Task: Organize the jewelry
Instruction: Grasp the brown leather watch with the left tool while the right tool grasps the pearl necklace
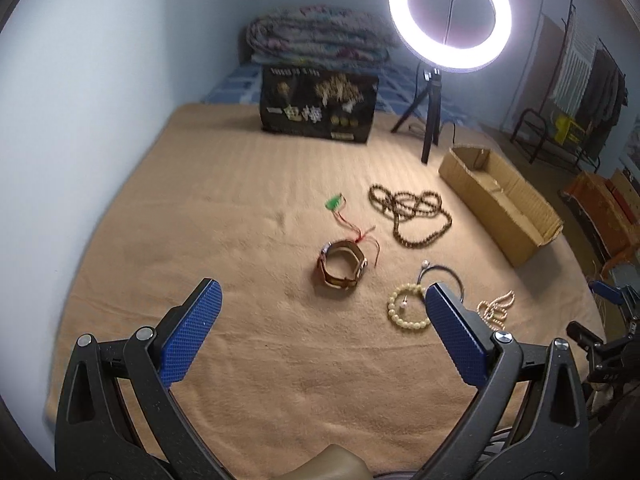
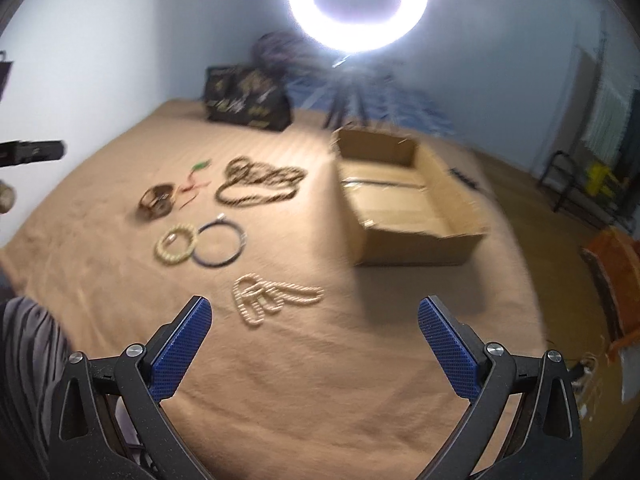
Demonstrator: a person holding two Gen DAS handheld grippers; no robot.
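Note:
Jewelry lies on a tan blanket point(image 1: 240, 240). A brown leather watch point(image 1: 342, 265) sits mid-bed, with a green pendant on red cord point(image 1: 335, 203) behind it and a dark bead necklace point(image 1: 412, 212) to the right. A cream bead bracelet point(image 1: 406, 307), a dark bangle point(image 1: 444, 276) and a pearl necklace point(image 1: 496, 310) lie nearer. An open cardboard box point(image 2: 404, 204) stands at the right. My left gripper point(image 1: 322, 304) is open and empty above the blanket, short of the watch. My right gripper point(image 2: 314, 322) is open and empty, just right of the pearl necklace point(image 2: 272, 296).
A ring light on a tripod point(image 1: 450, 16) stands at the back, beside a black printed bag point(image 1: 318, 106) and folded quilts point(image 1: 320, 38). A wall runs along the left. Racks and furniture point(image 1: 560, 128) stand beyond the bed's right edge.

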